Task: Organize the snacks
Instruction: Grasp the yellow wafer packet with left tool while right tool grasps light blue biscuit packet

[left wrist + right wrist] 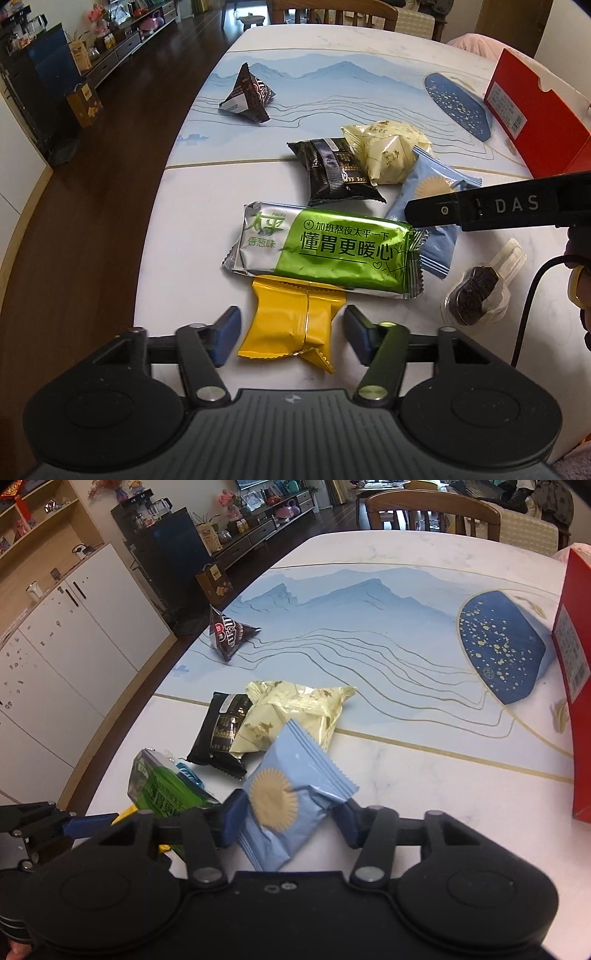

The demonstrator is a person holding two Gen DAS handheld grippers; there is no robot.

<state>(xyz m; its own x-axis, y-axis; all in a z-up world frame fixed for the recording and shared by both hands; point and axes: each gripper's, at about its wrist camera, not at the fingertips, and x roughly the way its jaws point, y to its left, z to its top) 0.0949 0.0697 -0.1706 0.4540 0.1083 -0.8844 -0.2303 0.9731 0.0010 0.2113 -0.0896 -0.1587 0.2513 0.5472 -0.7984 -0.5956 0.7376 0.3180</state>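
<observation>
Straddling a yellow snack packet (295, 326), the left gripper (291, 328) has its blue pads either side with small gaps showing, so jaws apart, no squeeze yet. Right gripper (288, 812) is clamped on the light blue packet (291, 797), pads pressing its crumpled sides.

Only the left view shows the clear-wrapped dark cookie (476, 295) near the table's right side and the full green cracker pack (328, 251) overlapping the yellow one. Only the right view shows the M&M's print on the pyramid bag (229, 635) and a bit of clear blue wrapper behind the green pack.

Black packet (338, 170) and cream packet (384, 151) overlap mid-table. Red box (535, 118) stands at the right edge. Table (207, 206) rim curves close on the left, dark floor beyond. Far half is mostly open, only the pyramid bag there.
</observation>
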